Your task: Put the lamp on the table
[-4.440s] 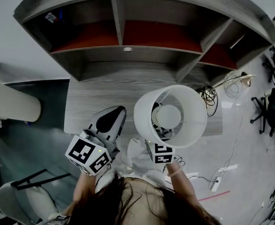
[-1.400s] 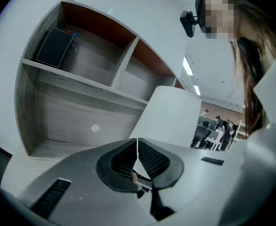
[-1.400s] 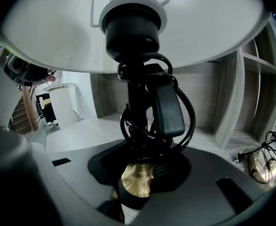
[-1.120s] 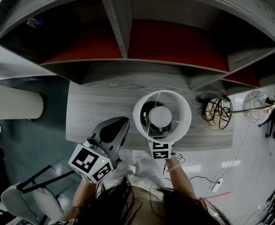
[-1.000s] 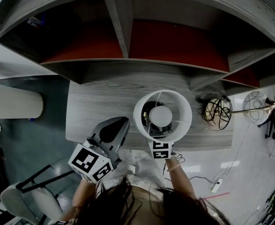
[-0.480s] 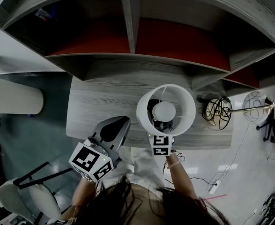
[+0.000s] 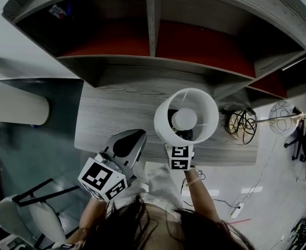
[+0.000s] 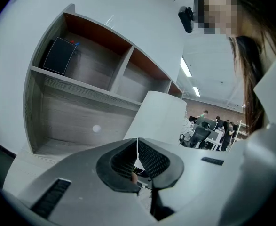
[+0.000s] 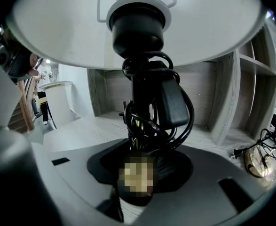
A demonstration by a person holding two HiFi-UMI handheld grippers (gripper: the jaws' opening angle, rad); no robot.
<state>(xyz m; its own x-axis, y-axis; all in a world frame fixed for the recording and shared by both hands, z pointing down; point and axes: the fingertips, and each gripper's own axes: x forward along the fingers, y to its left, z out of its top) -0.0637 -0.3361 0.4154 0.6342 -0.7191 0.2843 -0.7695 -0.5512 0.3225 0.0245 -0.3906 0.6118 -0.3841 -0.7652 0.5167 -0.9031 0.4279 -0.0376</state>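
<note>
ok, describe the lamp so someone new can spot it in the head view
Find the grey wood-grain table under the red-lined shelf unit. Near its front edge, right of centre, is the lamp: a white drum shade seen from above, round bulb showing inside. It is the only white round thing there; the cable tangle to its right is dark and loose.
</note>
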